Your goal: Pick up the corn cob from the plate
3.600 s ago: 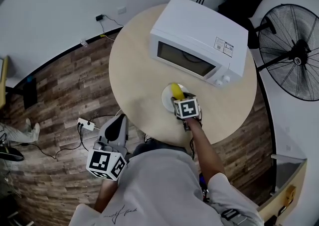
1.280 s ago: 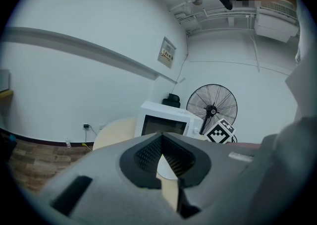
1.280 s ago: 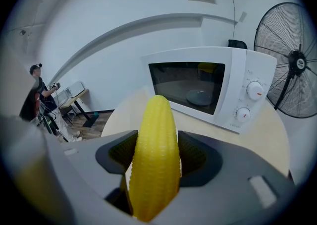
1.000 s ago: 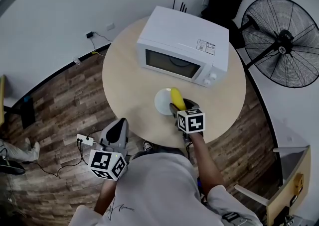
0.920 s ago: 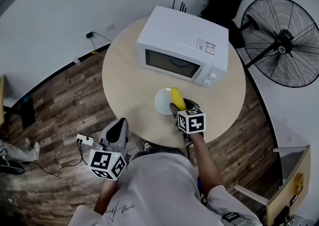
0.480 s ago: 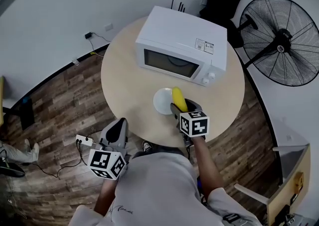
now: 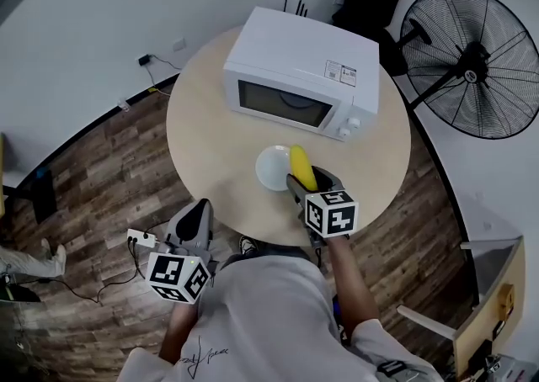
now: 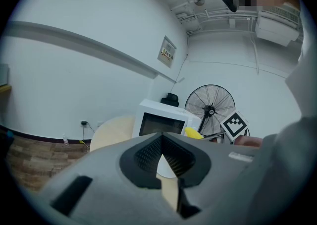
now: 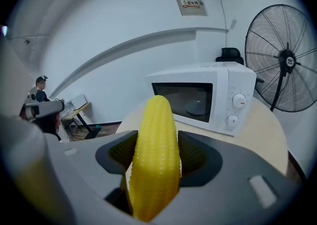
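At 7 o'clock off the round table [image 7: 206, 132], over the wood floor, my left claw [image 7: 200, 207] hangs level. Its jaws are clenched together at the tips with nothing between them. The left gripper view looks past the pads [image 8: 148, 152] at the microwave [image 8: 161, 120].

Table centre: white plate [image 7: 269, 168], bare, at 6 o'clock from the microwave [image 7: 295, 77].

At 3 o'clock on the plate's rim: my right claw [image 7: 310, 181], marker cube toward me. It is grasping the corn cob [image 7: 301, 167], with both pads pressed on the cob's flanks in the right gripper view. The cob [image 9: 156, 140] stands up between the jaws. Its butt is seated deep in the claw [image 9: 156, 157] and its tip points to 11 o'clock, at the microwave door. Its lower end overlaps the plate's right edge from above. I cannot tell whether it touches.

At 2 o'clock, beyond the table: standing fan [image 7: 472, 61].
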Tool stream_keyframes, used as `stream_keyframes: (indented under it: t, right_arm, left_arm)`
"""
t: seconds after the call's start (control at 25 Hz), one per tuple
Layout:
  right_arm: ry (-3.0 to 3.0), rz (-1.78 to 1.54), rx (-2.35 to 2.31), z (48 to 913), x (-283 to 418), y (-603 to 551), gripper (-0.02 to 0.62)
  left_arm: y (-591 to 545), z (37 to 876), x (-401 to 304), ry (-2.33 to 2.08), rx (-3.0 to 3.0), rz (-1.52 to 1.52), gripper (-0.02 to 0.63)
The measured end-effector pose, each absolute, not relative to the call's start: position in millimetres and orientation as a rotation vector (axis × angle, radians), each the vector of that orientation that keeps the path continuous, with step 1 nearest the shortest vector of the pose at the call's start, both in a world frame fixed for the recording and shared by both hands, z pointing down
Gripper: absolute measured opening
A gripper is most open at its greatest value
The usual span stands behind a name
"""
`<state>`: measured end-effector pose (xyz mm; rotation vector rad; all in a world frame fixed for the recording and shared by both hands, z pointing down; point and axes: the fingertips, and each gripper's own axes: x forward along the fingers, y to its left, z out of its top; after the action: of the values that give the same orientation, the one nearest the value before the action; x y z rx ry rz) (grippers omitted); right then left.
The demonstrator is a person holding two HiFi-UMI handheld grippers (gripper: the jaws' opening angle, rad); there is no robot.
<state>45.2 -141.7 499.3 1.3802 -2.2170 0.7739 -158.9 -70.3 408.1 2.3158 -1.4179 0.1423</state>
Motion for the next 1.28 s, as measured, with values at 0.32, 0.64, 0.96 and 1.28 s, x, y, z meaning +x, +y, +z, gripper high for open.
stream_keyframes:
  t: [0.32, 0.64, 0.96, 1.28]
  right_arm:
    - [-2.256, 0.771, 1.420, 484, 46, -134, 0.265]
    - [-2.282, 0.759, 1.469, 472, 48, -123, 0.265]
    - [-2.309, 0.721, 1.521, 455, 52, -114, 0.265]
    - [-2.327, 0.700, 1.560, 446, 56, -106, 0.265]
  left_arm:
    - [-70, 411, -160, -1.408, 2.313, 0.142, -0.009]
    - [-70, 416, -164, -1.428, 2.325, 0.181, -0.008]
    - [-71, 418, -170, -1.417, 2.312, 0.164, -0.008]
    - [-69, 418, -171, -1.410, 2.314, 0.152, -0.009]
